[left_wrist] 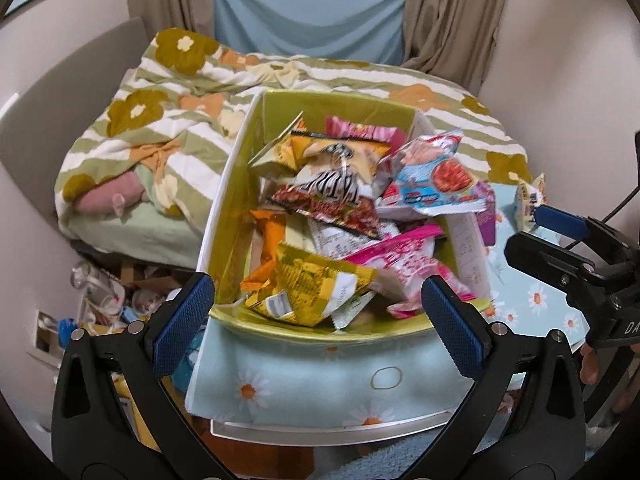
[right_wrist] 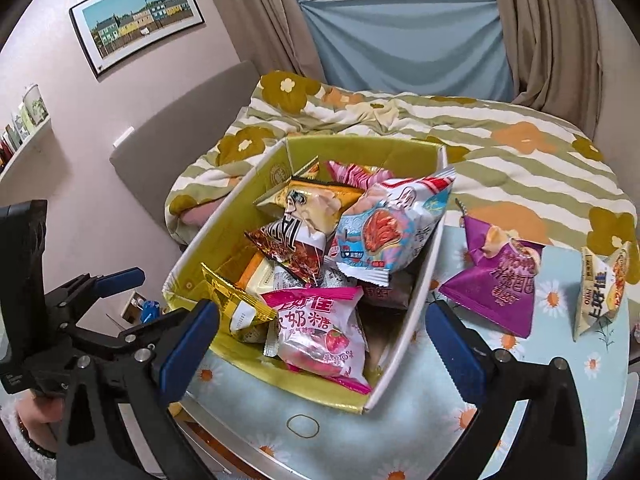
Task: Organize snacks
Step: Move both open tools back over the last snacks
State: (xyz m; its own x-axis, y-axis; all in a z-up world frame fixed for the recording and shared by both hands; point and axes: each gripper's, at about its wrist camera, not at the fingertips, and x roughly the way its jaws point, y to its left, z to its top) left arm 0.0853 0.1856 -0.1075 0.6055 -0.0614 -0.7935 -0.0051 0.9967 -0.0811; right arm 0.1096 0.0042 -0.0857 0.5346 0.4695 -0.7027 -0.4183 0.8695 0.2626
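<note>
A cardboard box with a yellow-green inside (left_wrist: pixel 236 184) (right_wrist: pixel 224 232) stands on a round table with a daisy cloth (left_wrist: pixel 304 384) (right_wrist: pixel 560 360). It holds several snack bags, among them a pink strawberry candy bag (right_wrist: pixel 320 332) and a blue and white bag (right_wrist: pixel 392 224) on top. A purple bag (right_wrist: pixel 496 284) and a white and yellow bag (right_wrist: pixel 600 288) lie on the table right of the box. My left gripper (left_wrist: pixel 316 320) is open and empty at the box's near end. My right gripper (right_wrist: pixel 324 340) is open and empty, above the box's near end.
A bed with a striped flower blanket (left_wrist: pixel 168 120) (right_wrist: pixel 520 152) lies behind the table. Clutter sits on the floor at the left (left_wrist: pixel 116 300). Curtains (right_wrist: pixel 552 32) hang at the back. A framed picture (right_wrist: pixel 136 20) and a shelf (right_wrist: pixel 28 136) are on the left wall.
</note>
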